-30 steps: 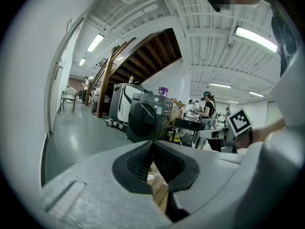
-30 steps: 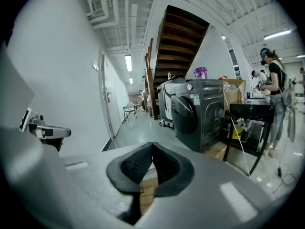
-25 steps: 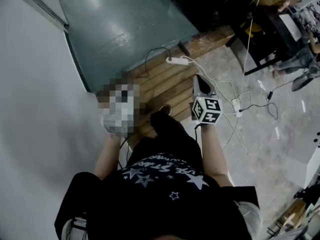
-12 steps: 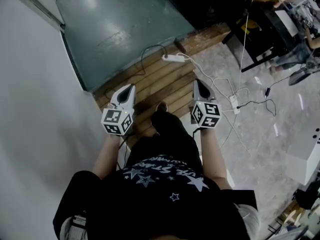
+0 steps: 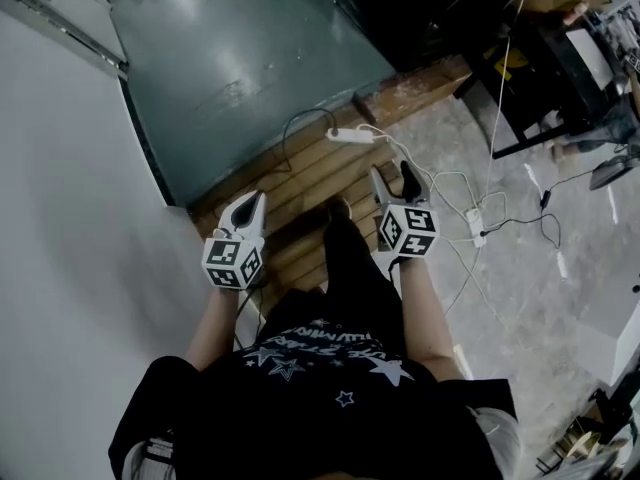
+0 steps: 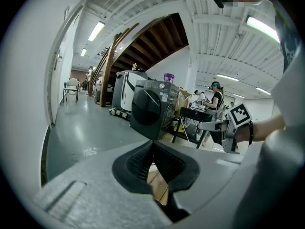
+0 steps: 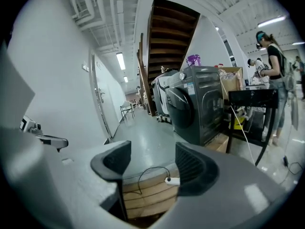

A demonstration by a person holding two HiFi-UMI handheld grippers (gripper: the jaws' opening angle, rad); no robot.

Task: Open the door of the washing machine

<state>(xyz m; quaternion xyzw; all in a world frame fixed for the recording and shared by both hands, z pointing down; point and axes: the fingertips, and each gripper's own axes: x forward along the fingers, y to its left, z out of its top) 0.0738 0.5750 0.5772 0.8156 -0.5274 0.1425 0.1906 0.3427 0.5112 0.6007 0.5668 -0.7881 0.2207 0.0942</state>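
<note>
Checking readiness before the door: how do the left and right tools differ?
The left tool has its jaws pressed together; the right tool has them wide apart, having just been opening, nothing between them. The washing machine sits just above the left tool's jaws in its view, but off to the right in the right tool's. Both are empty, short of the machine.

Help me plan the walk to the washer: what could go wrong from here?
The corded white power strip lies on the wooden boards just ahead of the person, who could trip on it. The washing machine stands beside a black table, which may crowd the reach for its door.
</note>
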